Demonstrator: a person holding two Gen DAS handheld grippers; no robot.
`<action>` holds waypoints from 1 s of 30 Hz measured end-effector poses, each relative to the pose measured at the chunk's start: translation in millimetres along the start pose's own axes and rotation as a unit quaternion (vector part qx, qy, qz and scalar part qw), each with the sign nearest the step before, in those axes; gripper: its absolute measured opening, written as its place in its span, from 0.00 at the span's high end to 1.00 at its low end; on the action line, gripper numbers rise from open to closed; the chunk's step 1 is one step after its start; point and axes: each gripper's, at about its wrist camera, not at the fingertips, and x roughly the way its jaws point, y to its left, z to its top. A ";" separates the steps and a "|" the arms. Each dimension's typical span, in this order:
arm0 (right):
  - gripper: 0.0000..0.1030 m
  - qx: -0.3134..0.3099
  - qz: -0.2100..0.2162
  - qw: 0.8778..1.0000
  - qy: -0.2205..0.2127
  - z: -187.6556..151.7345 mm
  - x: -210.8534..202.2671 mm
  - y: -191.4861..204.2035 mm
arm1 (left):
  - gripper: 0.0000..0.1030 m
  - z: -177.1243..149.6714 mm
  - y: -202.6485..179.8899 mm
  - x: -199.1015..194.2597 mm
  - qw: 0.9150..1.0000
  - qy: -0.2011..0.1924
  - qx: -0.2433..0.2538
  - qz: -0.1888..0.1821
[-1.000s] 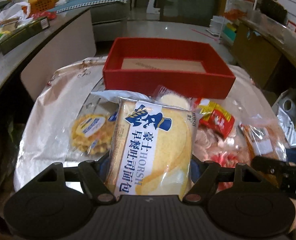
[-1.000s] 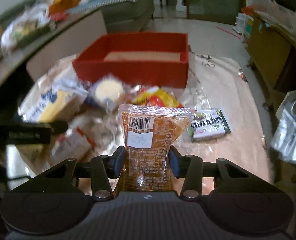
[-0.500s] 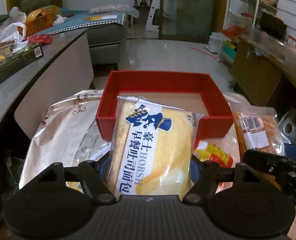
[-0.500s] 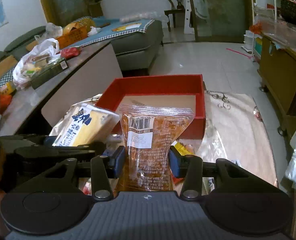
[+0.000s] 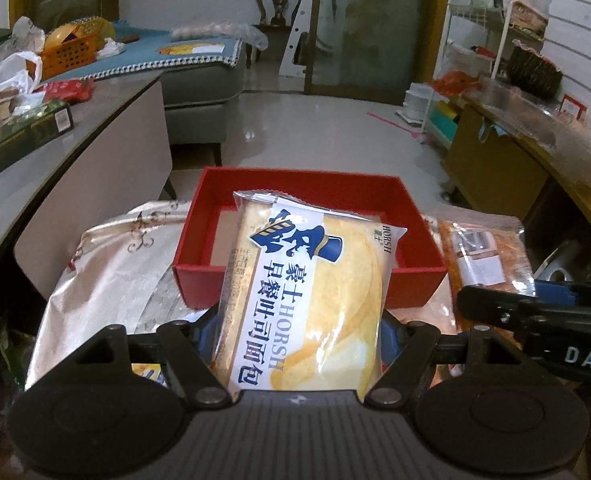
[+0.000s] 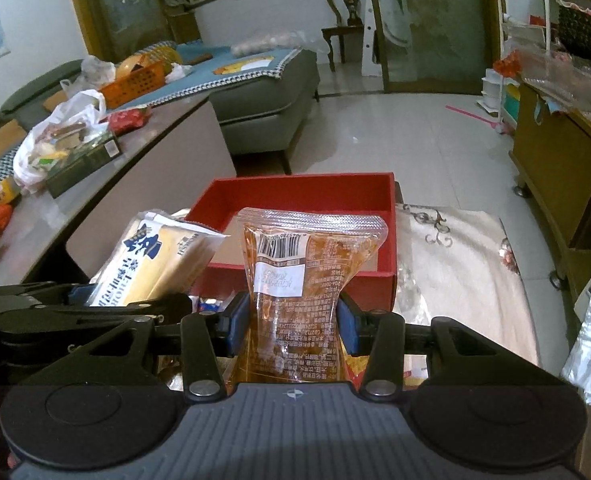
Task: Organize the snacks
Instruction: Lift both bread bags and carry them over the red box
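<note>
My left gripper is shut on a yellow and blue Horsh bread pack, held upright in the air in front of the open red box. My right gripper is shut on an orange snack pouch with a barcode label, also lifted before the red box. The bread pack and left gripper show at the left of the right wrist view. The pouch shows at the right of the left wrist view. The box looks empty with a tan floor.
The box stands on a table with a shiny silver cloth. A grey counter with bags and a green box runs along the left. A wooden cabinet stands at the right. A grey sofa is behind.
Both grippers have risen from the snack pile with their packs and moved closer to the red box. The snacks on the table have dropped out of sight.
</note>
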 end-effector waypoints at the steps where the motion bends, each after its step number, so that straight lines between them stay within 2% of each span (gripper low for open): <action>1: 0.48 0.001 0.000 1.000 -0.001 0.9 0.1 -0.9 | 0.36 1.8 -1.1 0.0 1.000 -0.003 0.001 0.001; 30: 0.48 0.008 -0.010 1.000 -0.014 56.4 47.6 -12.3 | 0.36 55.5 -8.0 48.5 0.998 -0.039 0.005 0.039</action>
